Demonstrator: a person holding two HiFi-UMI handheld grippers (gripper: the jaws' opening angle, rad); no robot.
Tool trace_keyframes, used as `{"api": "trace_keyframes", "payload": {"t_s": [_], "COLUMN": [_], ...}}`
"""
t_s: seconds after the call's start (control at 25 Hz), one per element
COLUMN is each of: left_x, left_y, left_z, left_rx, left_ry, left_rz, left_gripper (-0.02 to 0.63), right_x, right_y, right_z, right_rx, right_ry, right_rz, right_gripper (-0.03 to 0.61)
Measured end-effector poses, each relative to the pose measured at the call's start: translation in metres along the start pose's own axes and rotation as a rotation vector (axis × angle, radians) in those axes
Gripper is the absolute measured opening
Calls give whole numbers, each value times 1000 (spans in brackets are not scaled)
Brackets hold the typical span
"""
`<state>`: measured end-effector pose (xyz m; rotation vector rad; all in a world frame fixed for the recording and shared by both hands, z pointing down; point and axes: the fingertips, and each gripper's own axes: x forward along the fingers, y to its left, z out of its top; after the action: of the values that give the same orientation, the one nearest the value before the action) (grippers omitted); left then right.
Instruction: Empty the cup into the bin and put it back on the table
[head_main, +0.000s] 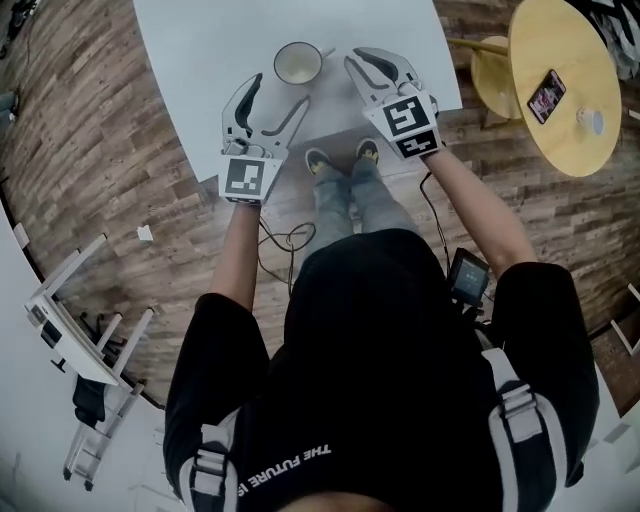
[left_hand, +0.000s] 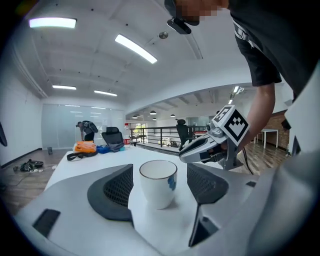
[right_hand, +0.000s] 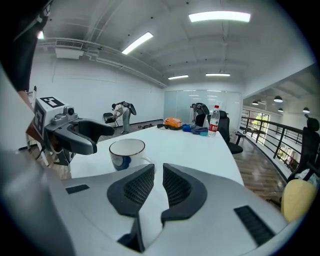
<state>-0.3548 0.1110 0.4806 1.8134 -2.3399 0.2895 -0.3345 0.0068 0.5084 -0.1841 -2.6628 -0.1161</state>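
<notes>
Our left gripper (head_main: 282, 88) is spread wide, and the cup (left_hand: 158, 182) stands upright on the table (head_main: 200, 40) in the gap at its jaw tips, touched by neither jaw. Our right gripper (right_hand: 158, 167) is just to the cup's right, its jaws drawn almost together with nothing between them.

We judge the step to be taking hold of the cup. To do it well, we should slide the left jaws further along both sides of the cup until the pads sit at mid-height on its body. Then we close evenly, so that neither pad pushes the cup over. The handle points away to the cup's right, outside the jaws, and should stay there.

On the near side of the cup, the table edge runs under our grippers, so a lift straight up is the safer way out. Beyond the cup the tabletop is bare until the bags (right_hand: 172, 122) and a bottle (right_hand: 214, 120) at the far end. Right of the cup, past the table edge, are a yellow stool (head_main: 490, 65) and a round wooden table (head_main: 570, 110). Left of the cup is open floor. No bin shows in any view.
</notes>
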Motion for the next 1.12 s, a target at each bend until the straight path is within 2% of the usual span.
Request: {"api": "trace_keyframes", "payload": {"t_s": [0.12, 0.24, 0.32, 0.4, 0.52, 0.84, 1.12], "left_x": [-28, -61, -77, -86, -92, -95, -90], "left_y": [-3, -2, -5, -13, -32, -34, -37], "left_z": [37, 87, 112, 131, 148, 162, 163], "left_rx": [-15, -44, -96, -136, -149, -132, -130], "left_ry": [-40, -97, -128, -144, -155, -162, -169], "left_rz": [64, 178, 239, 275, 267, 242, 224], "left_gripper": [333, 83, 33, 21, 21, 21, 21], "right_x": [-39, -81, -106, -125, -141, -129, -131], "right_y": [-4, 2, 9, 20, 39, 68, 68], "right_z": [36, 94, 125, 144, 155, 161, 160], "right_rx": [-16, -16, 5, 55, 113, 103, 100], "right_ry": [-57, -169, -244, -301, -342, -338, -331], "right_rz": [-33, -38, -30, -3, 29, 32, 23], "right_gripper": [57, 55, 37, 17, 17, 17, 17]}}
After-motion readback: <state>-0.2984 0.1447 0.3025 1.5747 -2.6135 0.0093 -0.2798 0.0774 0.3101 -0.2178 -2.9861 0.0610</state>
